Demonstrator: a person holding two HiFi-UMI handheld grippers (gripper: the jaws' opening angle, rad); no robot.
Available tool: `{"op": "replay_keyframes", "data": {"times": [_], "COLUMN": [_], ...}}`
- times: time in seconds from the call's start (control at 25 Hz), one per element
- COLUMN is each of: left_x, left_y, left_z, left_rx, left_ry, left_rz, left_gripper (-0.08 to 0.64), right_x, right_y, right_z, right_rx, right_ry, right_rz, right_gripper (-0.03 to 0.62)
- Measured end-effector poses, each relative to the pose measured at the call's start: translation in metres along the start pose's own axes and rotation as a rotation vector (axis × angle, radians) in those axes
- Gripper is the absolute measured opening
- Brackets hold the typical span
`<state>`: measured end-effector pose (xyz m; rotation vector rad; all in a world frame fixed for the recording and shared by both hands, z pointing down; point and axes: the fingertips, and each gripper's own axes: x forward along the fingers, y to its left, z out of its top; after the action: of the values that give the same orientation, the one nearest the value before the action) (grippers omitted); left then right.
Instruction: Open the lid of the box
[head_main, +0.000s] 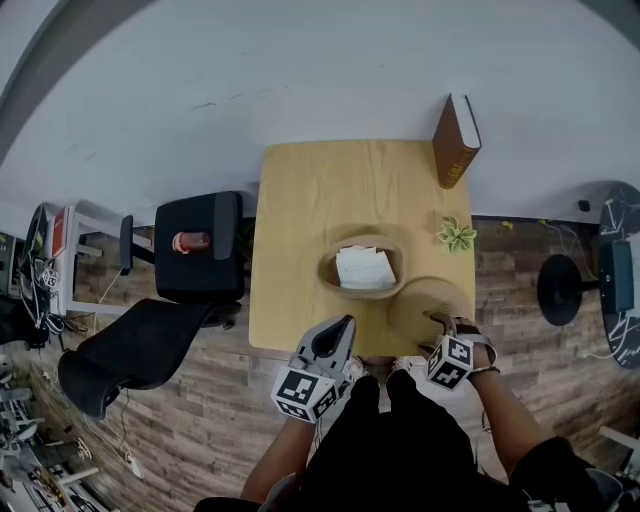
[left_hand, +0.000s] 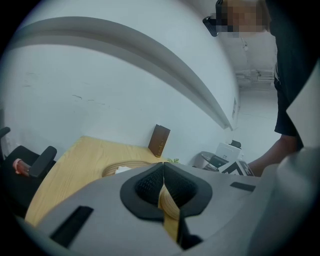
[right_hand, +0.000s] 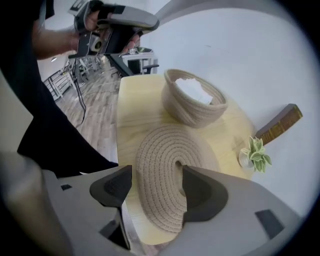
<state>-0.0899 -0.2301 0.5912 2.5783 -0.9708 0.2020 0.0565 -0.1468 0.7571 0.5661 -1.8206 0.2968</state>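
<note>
We see a flat round coiled-rope lid (head_main: 428, 310) lying on the pale wooden table (head_main: 330, 190) at its front right corner, off the woven rope basket (head_main: 326, 270), which sits mid-table near the front edge. The right gripper (head_main: 440, 322) hangs over the lid, released. The left gripper (head_main: 340, 335) is clenched on nothing. We judge a straight lift best, so no pad drags the lid off the table. Only the right gripper view shows those jaws standing apart, and only the left gripper view shows its pads meeting.
</note>
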Motion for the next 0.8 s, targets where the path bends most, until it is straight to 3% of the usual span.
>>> {"op": "replay_keyframes", "data": {"times": [0.32, 0.52, 0.8], "left_x": [0.015, 0.017, 0.018], "left_y": [-0.022, -0.034, -0.046], "left_z": [0.023, 0.037, 0.058], "left_rx": [0.037, 0.069, 0.145], "left_ry": [-0.031, -0.051, -0.073], "left_rz": [-0.04, -0.062, -0.078], "left_gripper": [0.018, 0.02, 0.018], "right_x": [-0.079, -0.125, -0.179], "right_y": [-0.044, -0.063, -0.087], "right_z": [0.041, 0.062, 0.082], "right_rx": [0.29, 0.326, 0.409], "right_ry": [-0.289, -0.4, -0.576], "right_rz": [-0.11, -0.21, -0.364], "right_gripper": [0.272, 0.2, 0.027]}}
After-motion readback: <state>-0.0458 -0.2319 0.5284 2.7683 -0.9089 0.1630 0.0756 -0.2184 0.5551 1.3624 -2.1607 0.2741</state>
